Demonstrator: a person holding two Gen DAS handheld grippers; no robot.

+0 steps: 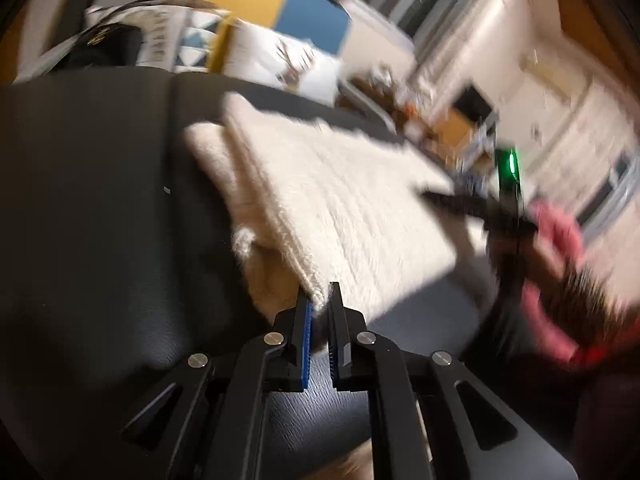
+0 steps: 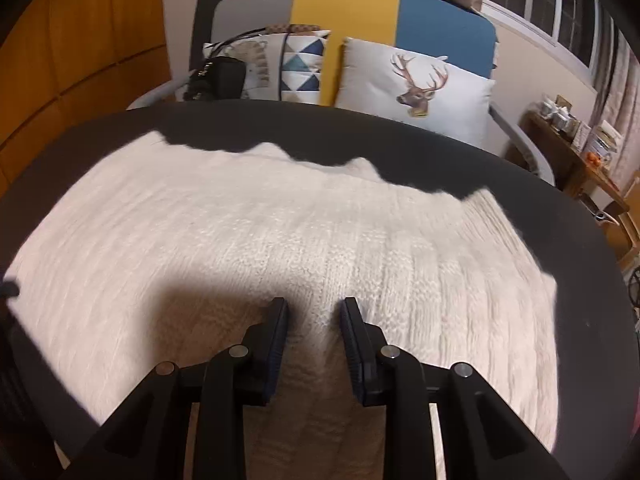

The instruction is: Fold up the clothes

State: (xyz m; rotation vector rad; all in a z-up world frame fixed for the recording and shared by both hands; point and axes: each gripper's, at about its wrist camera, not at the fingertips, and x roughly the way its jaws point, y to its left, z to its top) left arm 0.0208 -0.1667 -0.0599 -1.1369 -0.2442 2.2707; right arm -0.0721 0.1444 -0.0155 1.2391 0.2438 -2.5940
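Note:
A cream knitted sweater (image 1: 340, 204) lies on a dark round table (image 1: 100, 200). In the blurred left wrist view, my left gripper (image 1: 320, 300) is shut on a corner of the sweater and holds it lifted off the table. My right gripper (image 1: 452, 196) shows there as a dark shape over the sweater's far edge, held by a person's hand in a pink sleeve (image 1: 556, 232). In the right wrist view the sweater (image 2: 280, 240) spreads flat across the table (image 2: 360, 132). My right gripper (image 2: 314, 312) hovers open just above the knit, nothing between its fingers.
Behind the table stands a sofa with a deer-print cushion (image 2: 416, 88), a triangle-pattern cushion (image 2: 300, 64) and a black bag (image 2: 220, 76). A cluttered wooden side table (image 2: 576, 148) stands at the right. Bare table surface lies left of the sweater in the left wrist view.

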